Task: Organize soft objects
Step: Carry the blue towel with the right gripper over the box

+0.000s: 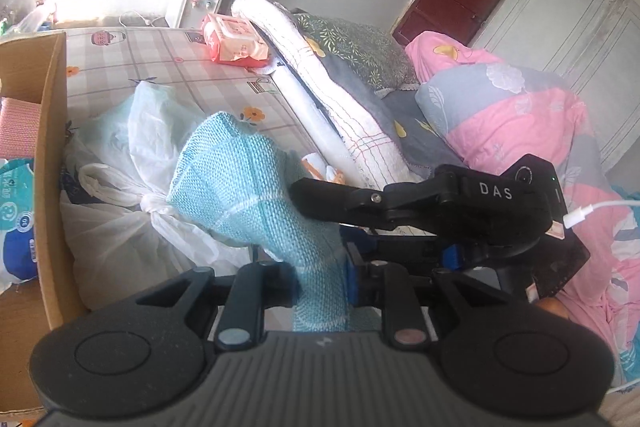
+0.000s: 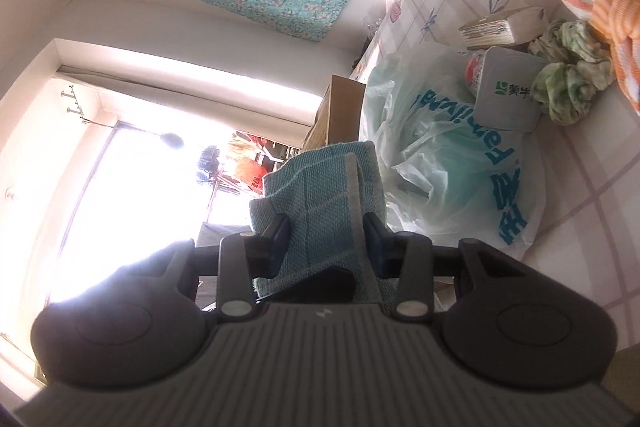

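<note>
Your left claw is closed on the light blue knitted cloth, which rises from between its fingers and bulges forward and to the left of it. Your right claw pinches the same cloth from the other side: its blue pads press into the folded knit on both flanks, so the cloth hangs between your two claws above the bed. In the left wrist view the right claw reaches in from the right, its black body marked DAS, and its tip meets the cloth just ahead of your left claw.

Beyond and to the left of your left claw lies a knotted white plastic bag on the checked bed sheet. Further left stands a cardboard box with a pink item and blue-and-white packs inside. Ahead, well apart, sits a red-and-pink packet next to a rolled white quilt, and to the right lies a pink and grey duvet.

From your right claw, a pale green printed plastic bag lies just ahead and to the right. Past it you have a grey carton, a crumpled green-and-white cloth and an orange striped cloth, all on the sheet.
</note>
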`<act>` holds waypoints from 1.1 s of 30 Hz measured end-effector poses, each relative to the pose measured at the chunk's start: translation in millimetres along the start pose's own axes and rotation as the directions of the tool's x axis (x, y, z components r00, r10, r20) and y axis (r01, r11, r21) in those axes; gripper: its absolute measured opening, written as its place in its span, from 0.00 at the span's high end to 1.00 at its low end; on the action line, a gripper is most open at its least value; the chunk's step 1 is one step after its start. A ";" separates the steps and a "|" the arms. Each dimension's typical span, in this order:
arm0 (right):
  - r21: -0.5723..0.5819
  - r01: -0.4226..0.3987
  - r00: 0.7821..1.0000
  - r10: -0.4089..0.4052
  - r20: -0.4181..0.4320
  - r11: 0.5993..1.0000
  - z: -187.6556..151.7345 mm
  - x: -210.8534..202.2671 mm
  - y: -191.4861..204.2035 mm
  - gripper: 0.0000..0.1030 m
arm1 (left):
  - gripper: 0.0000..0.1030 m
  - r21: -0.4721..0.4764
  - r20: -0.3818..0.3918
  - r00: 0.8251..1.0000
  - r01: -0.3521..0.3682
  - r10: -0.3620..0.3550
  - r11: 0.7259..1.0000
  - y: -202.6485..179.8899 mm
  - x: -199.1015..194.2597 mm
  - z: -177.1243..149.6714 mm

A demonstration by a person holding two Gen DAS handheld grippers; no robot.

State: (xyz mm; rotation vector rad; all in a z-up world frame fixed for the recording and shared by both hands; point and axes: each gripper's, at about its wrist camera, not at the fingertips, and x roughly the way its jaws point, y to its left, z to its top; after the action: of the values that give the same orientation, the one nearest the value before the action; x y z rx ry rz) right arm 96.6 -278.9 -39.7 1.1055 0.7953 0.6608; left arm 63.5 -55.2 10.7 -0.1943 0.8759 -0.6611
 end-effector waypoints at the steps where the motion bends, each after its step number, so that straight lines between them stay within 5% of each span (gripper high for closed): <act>1: -0.011 -0.006 1.000 0.006 -0.018 1.000 0.5 9.2 7.1 0.63 | 0.79 -0.004 0.015 1.000 -0.014 0.014 1.000 3.9 -8.6 0.8; 7: -0.105 -0.036 0.988 0.020 -0.153 0.994 0.3 86.0 59.9 0.65 | 0.76 -0.051 0.098 0.988 -0.115 0.119 0.992 38.1 -68.3 6.9; 14: -0.147 -0.056 0.945 0.005 -0.327 0.988 -2.1 202.5 110.7 0.69 | 0.68 -0.124 0.122 0.950 -0.273 0.288 0.954 98.5 -122.8 22.9; 21: -0.106 0.047 0.906 -0.087 -0.415 0.993 -11.1 310.4 121.2 0.73 | 0.64 -0.196 0.027 0.914 -0.393 0.406 0.898 187.3 -132.9 42.5; 28: -0.064 0.178 0.885 -0.188 -0.426 0.982 -21.0 391.6 104.3 0.74 | 0.62 -0.165 -0.102 0.854 -0.520 0.510 0.838 256.5 -118.2 56.5; 33: -0.026 0.241 0.866 -0.227 -0.445 0.970 -29.4 420.8 84.2 0.72 | 0.50 -0.142 -0.190 0.812 -0.579 0.552 0.803 284.1 -108.4 51.4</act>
State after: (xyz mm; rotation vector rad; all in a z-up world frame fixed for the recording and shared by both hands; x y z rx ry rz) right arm 301.8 98.6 -61.3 0.8713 1.3178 0.7054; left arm 182.6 228.9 -4.8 -0.0493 1.0723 -0.0212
